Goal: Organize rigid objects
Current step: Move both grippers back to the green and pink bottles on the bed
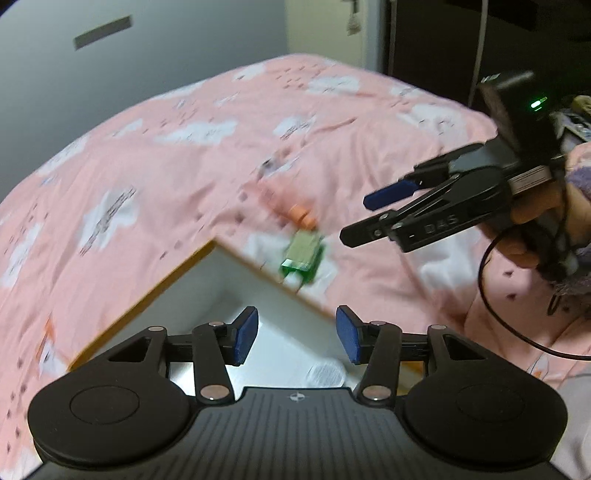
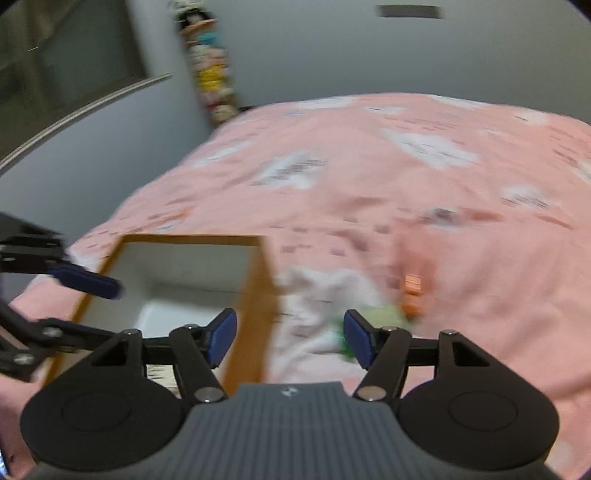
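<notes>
Hovering over the box (image 1: 207,280), the left gripper (image 1: 295,338) is spread and empty; the right gripper (image 2: 291,338) likewise. A green block (image 1: 303,256) and orange block (image 1: 301,216) lie at one o'clock, just beyond the box's rim on the pink blanket (image 1: 166,166).

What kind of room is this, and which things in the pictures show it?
Most likely a bedroom at home. A pink cloud-print bedcover fills both views, a dark cabinet stands beyond it, and a strip of cartoon figures hangs on the grey wall.
</notes>
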`<move>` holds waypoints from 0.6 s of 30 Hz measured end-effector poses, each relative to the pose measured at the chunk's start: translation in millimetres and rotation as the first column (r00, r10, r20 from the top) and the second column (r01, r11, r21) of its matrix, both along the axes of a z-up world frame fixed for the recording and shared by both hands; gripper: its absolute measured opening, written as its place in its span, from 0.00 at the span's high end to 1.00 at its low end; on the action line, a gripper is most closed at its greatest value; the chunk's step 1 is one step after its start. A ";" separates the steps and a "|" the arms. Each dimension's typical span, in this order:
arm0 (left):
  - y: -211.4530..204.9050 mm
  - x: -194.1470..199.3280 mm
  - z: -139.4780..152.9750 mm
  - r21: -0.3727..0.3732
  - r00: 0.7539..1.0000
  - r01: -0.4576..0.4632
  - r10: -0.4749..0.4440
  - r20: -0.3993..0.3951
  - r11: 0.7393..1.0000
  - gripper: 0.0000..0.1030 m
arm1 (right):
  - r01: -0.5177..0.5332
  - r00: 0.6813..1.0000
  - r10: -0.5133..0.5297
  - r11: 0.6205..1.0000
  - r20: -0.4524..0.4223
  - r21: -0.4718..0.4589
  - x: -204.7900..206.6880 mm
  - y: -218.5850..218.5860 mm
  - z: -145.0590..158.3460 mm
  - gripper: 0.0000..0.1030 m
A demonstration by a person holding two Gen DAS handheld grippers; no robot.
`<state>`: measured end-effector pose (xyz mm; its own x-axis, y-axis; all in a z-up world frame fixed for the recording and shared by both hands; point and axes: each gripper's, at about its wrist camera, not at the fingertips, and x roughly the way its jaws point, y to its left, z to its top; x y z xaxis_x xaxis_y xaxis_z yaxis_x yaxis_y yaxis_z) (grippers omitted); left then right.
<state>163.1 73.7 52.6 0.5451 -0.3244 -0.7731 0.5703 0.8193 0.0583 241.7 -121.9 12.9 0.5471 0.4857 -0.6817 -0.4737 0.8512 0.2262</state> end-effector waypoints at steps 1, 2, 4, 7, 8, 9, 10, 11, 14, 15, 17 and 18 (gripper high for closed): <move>-7.8 2.9 -0.8 -0.007 1.000 0.020 -0.020 0.006 1.000 0.43 | 0.027 1.000 -0.027 1.000 -0.004 -0.006 0.2 -9.3 -2.9 0.38; -14.1 5.3 -2.2 -0.009 0.999 0.036 -0.036 0.007 0.999 0.42 | 0.055 0.998 -0.055 0.998 -0.007 -0.010 1.6 -19.5 -6.7 0.38; -27.5 12.8 -7.8 -0.003 0.998 0.068 -0.068 0.003 0.998 0.41 | 0.093 0.996 -0.093 0.995 -0.013 -0.028 0.9 -34.6 -12.7 0.38; -48.1 28.1 -20.8 0.034 0.995 0.100 -0.100 -0.016 0.994 0.39 | 0.124 0.992 -0.125 0.991 -0.025 -0.048 1.4 -51.4 -27.4 0.42; -52.6 32.0 -24.8 0.040 0.994 0.105 -0.105 -0.023 0.994 0.38 | 0.128 0.991 -0.130 0.991 -0.037 -0.047 2.8 -55.9 -32.6 0.45; -57.4 37.6 -29.6 0.043 0.993 0.112 -0.111 -0.029 0.993 0.37 | 0.131 0.990 -0.133 0.990 -0.049 -0.043 4.8 -58.8 -37.9 0.47; -62.2 43.9 -34.6 0.045 0.993 0.117 -0.116 -0.035 0.992 0.35 | 0.132 0.989 -0.134 0.991 -0.061 -0.038 5.7 -61.3 -41.0 0.47; -65.8 48.8 -38.8 0.049 0.992 0.121 -0.119 -0.041 0.991 0.34 | 0.134 0.988 -0.136 0.990 -0.071 -0.034 7.8 -63.2 -45.9 0.47; -76.6 66.0 -52.5 0.068 0.990 0.128 -0.124 -0.062 0.989 0.33 | 0.136 0.987 -0.139 0.990 -0.087 -0.039 14.4 -64.4 -57.8 0.52; -80.3 71.9 -56.8 0.075 0.990 0.133 -0.128 -0.067 0.988 0.32 | 0.136 0.986 -0.139 0.990 -0.088 -0.042 17.7 -64.1 -61.5 0.53; -87.5 84.4 -65.8 0.093 0.989 0.140 -0.134 -0.069 0.986 0.28 | 0.135 0.987 -0.138 0.990 -0.084 -0.040 23.6 -63.8 -66.9 0.55; -90.0 87.6 -68.4 0.101 0.988 0.142 -0.135 -0.069 0.985 0.27 | 0.137 0.987 -0.140 0.990 -0.083 -0.039 26.7 -63.4 -69.2 0.55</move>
<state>250.8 -16.3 -15.9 0.4509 -0.3085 -0.8375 0.6832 0.7232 0.1014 268.4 -185.3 -56.3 0.5470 0.3854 -0.7431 -0.3306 0.9150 0.2312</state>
